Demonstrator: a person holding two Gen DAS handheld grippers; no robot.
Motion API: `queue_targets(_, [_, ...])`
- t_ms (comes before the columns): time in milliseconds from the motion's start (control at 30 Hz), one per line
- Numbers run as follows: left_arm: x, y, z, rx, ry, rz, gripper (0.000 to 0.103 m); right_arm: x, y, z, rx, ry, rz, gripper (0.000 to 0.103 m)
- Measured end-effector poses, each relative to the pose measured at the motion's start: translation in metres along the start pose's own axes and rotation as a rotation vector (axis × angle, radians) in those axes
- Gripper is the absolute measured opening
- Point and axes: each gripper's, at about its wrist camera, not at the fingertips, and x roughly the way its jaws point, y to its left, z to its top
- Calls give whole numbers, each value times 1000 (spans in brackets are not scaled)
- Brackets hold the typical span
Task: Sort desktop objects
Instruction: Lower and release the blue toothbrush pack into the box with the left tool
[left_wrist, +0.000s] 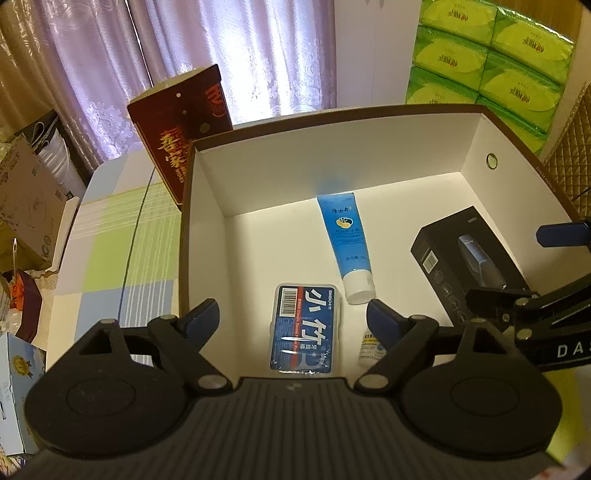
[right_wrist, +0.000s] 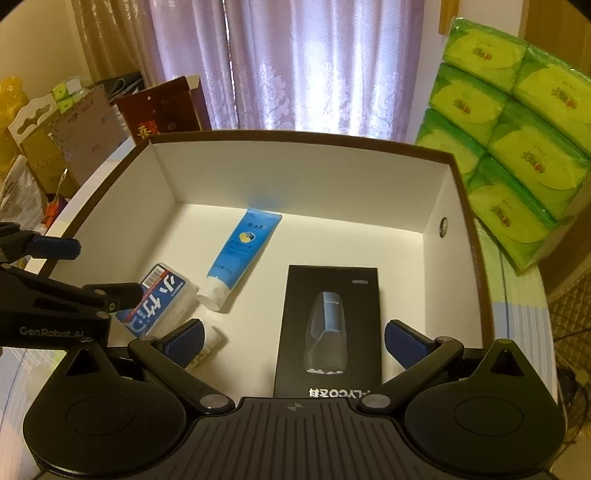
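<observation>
A large white-lined box (left_wrist: 332, 166) (right_wrist: 295, 177) with a brown rim holds a blue tube (left_wrist: 345, 236) (right_wrist: 236, 251), a clear case with a blue label (left_wrist: 303, 330) (right_wrist: 159, 299), a black product box (left_wrist: 465, 258) (right_wrist: 330, 325) and a small white bottle (left_wrist: 369, 345) (right_wrist: 208, 343). My left gripper (left_wrist: 291, 317) hovers open above the blue-label case, nothing between its fingers. My right gripper (right_wrist: 293, 341) hovers open over the near end of the black product box. Each gripper shows at the edge of the other's view.
A dark red carton (left_wrist: 177, 136) (right_wrist: 162, 110) stands behind the box's left corner. Stacked green tissue packs (left_wrist: 491, 62) (right_wrist: 517, 147) rise at the right. A checked tablecloth (left_wrist: 110, 240) covers the table left of the box, with a thin cable (left_wrist: 135, 236) across it. Cardboard clutter (left_wrist: 26, 199) lies far left.
</observation>
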Motion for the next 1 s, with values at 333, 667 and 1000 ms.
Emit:
queue_targets(333, [-33, -4, -9, -25, -30, -3, 87, -36, 4, -7, 26, -54, -12, 101])
queue_targets(667, [-77, -6, -23, -53, -83, 3, 89, -74, 14, -21, 20, -114, -30, 101])
queue_targets(1000, [-119, -12, -46, -70, -116, 20, 92, -113, 26, -38, 22, -168, -26, 101])
